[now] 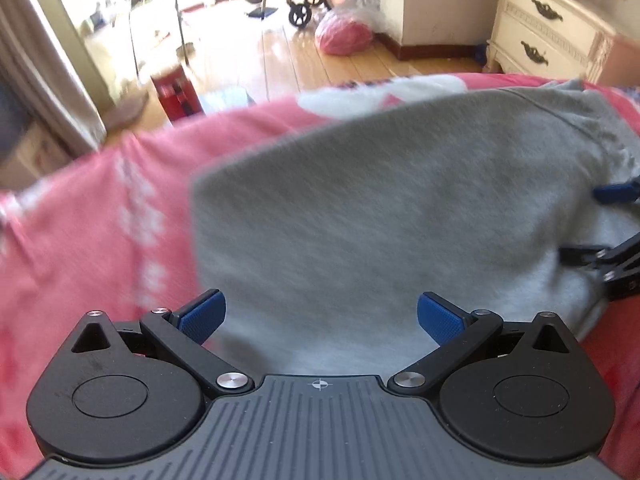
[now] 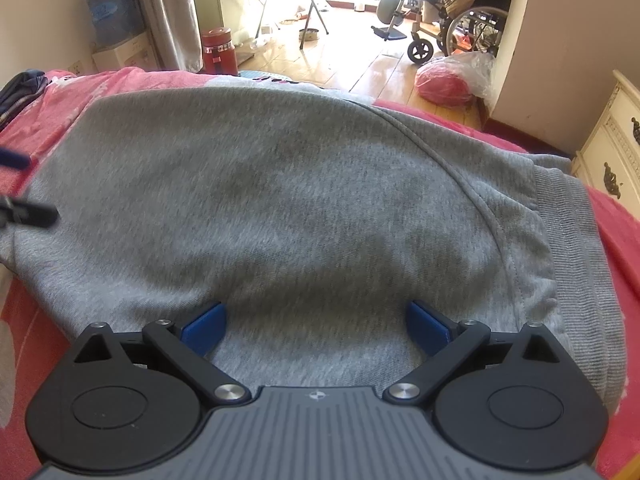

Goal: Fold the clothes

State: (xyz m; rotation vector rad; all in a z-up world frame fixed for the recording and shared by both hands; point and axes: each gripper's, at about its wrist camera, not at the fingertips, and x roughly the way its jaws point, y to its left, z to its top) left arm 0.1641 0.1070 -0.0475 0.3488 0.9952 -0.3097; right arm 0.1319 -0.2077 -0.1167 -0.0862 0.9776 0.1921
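Observation:
A grey sweatshirt [image 1: 380, 208] [image 2: 280, 184] lies folded and flat on a pink bedspread [image 1: 100, 220] [image 2: 624, 248]. Its ribbed hem [image 2: 572, 240] lies at the right in the right wrist view. My left gripper [image 1: 320, 316] hovers over the garment's near edge, open, with nothing between its blue pads. My right gripper [image 2: 316, 324] is also open above the grey cloth, empty. Each gripper's fingers show at the edge of the other's view: the right gripper's fingers [image 1: 612, 194] and the left gripper's fingers [image 2: 28, 212].
Beyond the bed is a wooden floor [image 2: 360, 64] with a pink bag [image 1: 344, 36] [image 2: 444, 84], a wheelchair [image 2: 460, 28] and a red jar [image 2: 218, 52]. A cream dresser [image 1: 552, 24] stands at the right. Dark clothes [image 2: 20, 88] lie at the bed's far left.

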